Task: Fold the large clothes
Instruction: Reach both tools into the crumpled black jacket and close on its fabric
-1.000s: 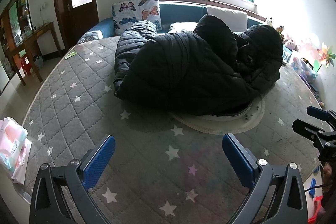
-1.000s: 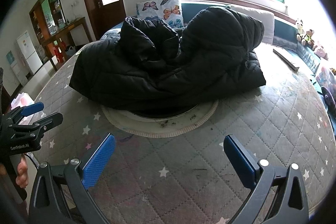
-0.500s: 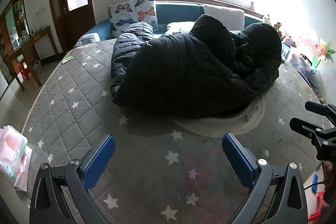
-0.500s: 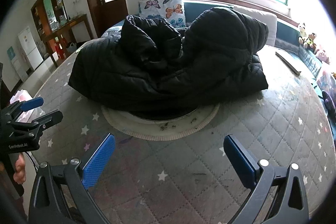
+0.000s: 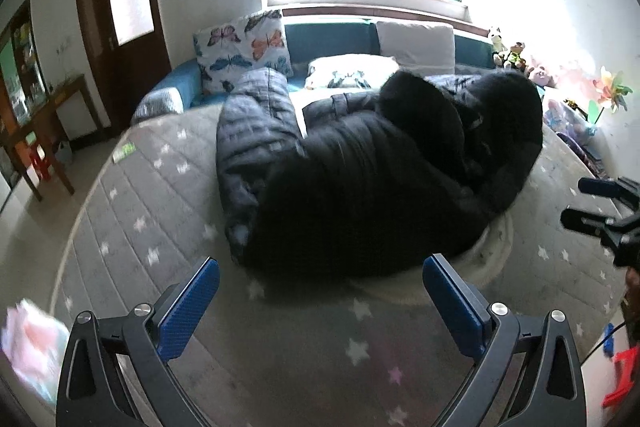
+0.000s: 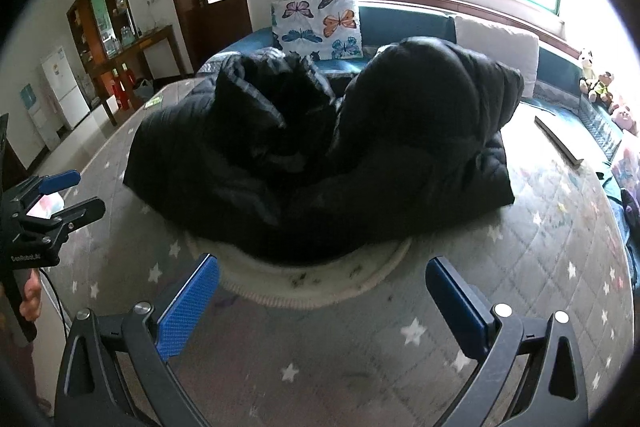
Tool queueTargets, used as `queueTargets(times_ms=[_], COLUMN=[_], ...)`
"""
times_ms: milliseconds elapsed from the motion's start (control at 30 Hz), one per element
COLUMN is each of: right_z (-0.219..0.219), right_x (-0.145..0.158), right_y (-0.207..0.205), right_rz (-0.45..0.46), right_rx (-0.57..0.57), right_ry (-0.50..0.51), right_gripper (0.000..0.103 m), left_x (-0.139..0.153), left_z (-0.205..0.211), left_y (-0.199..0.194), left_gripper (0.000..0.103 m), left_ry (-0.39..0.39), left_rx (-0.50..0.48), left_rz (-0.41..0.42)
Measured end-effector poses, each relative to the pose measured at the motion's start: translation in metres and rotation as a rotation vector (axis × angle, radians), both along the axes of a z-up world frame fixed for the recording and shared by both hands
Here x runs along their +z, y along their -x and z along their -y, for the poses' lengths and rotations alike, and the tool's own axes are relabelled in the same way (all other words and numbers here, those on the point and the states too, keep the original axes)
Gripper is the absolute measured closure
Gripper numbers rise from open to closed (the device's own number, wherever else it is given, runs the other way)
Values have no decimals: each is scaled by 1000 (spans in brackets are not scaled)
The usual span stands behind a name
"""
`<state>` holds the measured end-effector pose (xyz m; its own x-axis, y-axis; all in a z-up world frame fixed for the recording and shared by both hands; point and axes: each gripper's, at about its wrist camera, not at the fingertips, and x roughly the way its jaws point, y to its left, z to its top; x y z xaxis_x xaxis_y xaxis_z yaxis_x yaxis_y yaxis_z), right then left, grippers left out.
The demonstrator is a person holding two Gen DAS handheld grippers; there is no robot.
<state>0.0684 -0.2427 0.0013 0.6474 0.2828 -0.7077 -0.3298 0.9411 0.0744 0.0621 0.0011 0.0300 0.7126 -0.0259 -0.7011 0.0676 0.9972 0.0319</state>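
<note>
1. One black puffer coat point(image 5: 372, 183) lies bunched at frame centre on the grey star-print mattress point(image 5: 160, 211), part of it resting over a pale round mat point(image 6: 316, 283).
2. Left tongs point(image 5: 318, 301) at bottom of the left wrist view: blue pads spread wide, nothing between them, hovering short of the coat's near edge.
3. Right tongs point(image 6: 322, 301) at bottom of the right wrist view: likewise spread and empty, near the mat's rim.
4. Only the left wrist view shows a pink-and-white bundle point(image 5: 34, 351), blurred, at lower left, and a pinwheel point(image 5: 610, 97) at upper right.
5. Only the right wrist view shows a white fridge point(image 6: 66, 89) at left and a dark flat bar point(image 6: 560, 141) on the mattress at right.
6. Count: one butterfly cushion point(image 6: 318, 27), one plain white cushion point(image 6: 496, 47), a few stuffed toys point(image 6: 598, 83) at the right edge, number unclear.
</note>
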Motion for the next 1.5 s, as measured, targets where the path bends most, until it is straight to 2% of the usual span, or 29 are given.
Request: queueTargets(times_ms=[200, 367, 533, 633, 800, 867, 933, 967, 1033, 1133, 1300, 1500], right_z=[6, 12, 8, 5, -5, -4, 1, 3, 11, 20, 36, 48], right_x=[30, 47, 41, 29, 14, 16, 22, 26, 33, 42, 59, 62], right_y=[-34, -71, -108, -122, -131, -133, -126, -124, -116, -104, -73, -23], right_rz=[61, 70, 46, 16, 32, 32, 46, 48, 51, 63, 100, 115], right_rx=[-35, -70, -95, -94, -86, -85, -83, -83, -81, -83, -71, -34], right_ry=[47, 53, 117, 144, 274, 287, 274, 266, 240, 207, 154, 129], right_gripper=[0, 0, 1, 8, 41, 50, 55, 58, 59, 61, 62, 62], left_x=[14, 24, 18, 7, -4, -8, -11, -11, -10, -7, 4, 10], left_z=[0, 9, 21, 28, 39, 41, 40, 37, 32, 25, 23, 28], left_y=[-32, -60, -95, -117, -140, -146, -151, -151, -148, -136, -93, -29], left_gripper=[0, 0, 0, 0, 0, 11, 32, 34, 48, 58, 62, 64], left_ry=[-26, -45, -47, -36, -40, -44, -9, 9, 32, 63, 51, 21], left_rx=[-66, -153, -242, -287, -330, -337, -349, -349, -351, -361, -392, -447], left_rz=[2, 19, -20, -64, -85, -90, -96, -97, -87, -85, -44, -3])
